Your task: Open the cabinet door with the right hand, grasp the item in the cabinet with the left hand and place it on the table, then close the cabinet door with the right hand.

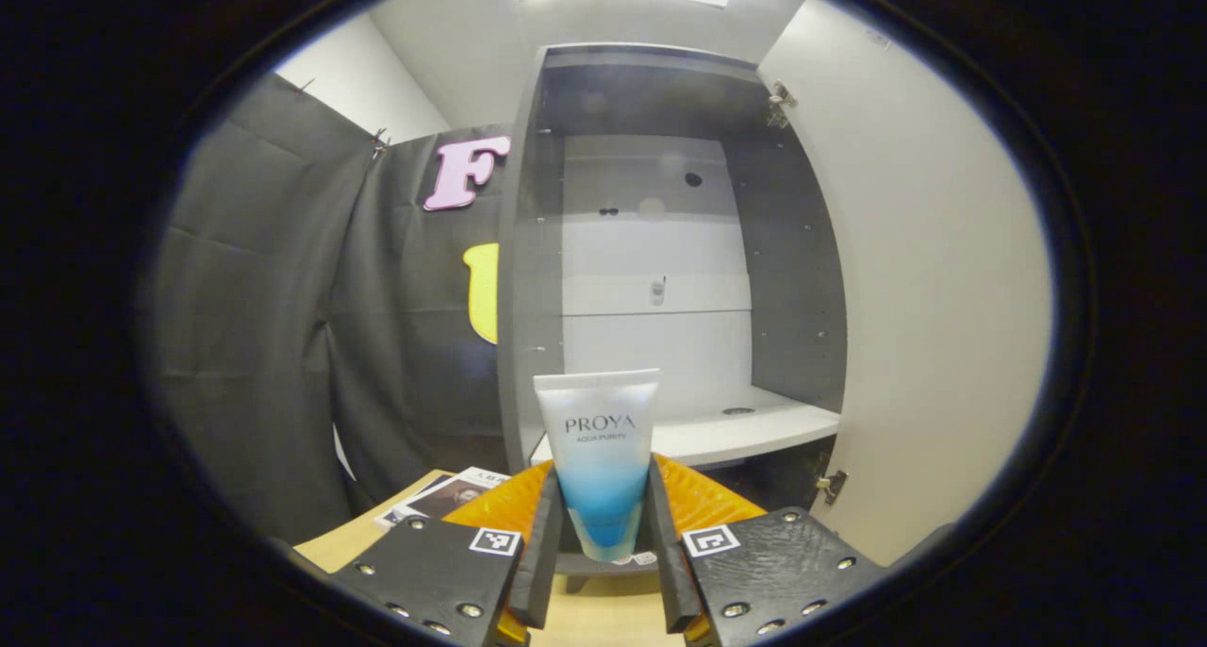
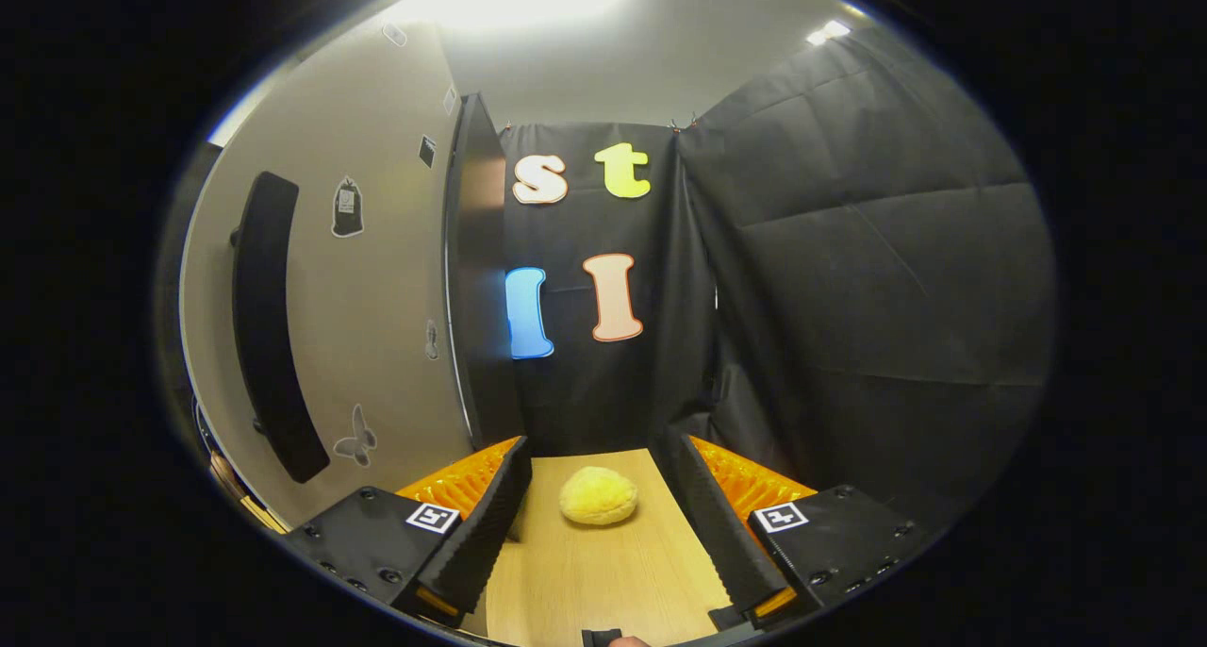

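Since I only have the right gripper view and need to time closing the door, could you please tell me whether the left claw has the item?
Observer: Yes, the left claw is shut on a white-and-blue tube, with a finger pressing each side.
Operator: Is it out of the cabinet?
Observer: It is held upright in front of the cabinet's white shelf, outside the opening.
Operator: Is anything lying near the drop spot?
Observer: A printed leaflet lies on the wooden table, left of the claw.
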{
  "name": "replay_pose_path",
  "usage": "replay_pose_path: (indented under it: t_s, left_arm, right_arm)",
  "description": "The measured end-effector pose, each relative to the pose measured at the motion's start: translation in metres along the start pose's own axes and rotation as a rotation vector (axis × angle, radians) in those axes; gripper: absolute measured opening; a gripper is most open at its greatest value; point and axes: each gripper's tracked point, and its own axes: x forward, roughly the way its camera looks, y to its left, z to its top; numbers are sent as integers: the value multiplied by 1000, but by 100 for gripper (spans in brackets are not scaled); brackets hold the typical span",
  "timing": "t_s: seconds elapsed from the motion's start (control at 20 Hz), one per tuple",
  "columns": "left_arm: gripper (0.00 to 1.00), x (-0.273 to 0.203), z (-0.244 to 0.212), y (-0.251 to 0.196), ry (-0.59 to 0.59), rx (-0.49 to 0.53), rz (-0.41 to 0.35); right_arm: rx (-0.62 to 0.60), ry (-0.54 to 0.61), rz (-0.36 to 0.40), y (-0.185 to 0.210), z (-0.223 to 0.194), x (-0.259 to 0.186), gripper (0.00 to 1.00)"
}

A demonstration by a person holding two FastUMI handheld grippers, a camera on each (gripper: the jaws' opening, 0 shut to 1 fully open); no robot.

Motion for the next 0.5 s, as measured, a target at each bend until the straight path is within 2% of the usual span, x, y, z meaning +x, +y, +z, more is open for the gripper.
replay_pose_path:
  t_s: [0.1,0.25,0.3,0.35,0.5]
  left_arm:
    - [46,-15,-7,9,-4,6,14]
    - [47,-38,-21,16,-5,1,17]
    - [48,-44,-27,17,-5,2,18]
    - [48,-49,-34,19,-2,5,18]
    - [48,-66,-62,21,21,15,16]
  right_arm:
    - [-3,-6,6,-1,-1,-4,95]
    - [-9,-12,20,3,-1,-7,97]
    - [-9,-15,22,4,-1,-8,94]
    - [-9,-16,26,5,-3,-9,97]
    - [-15,-7,39,10,-7,-10,97]
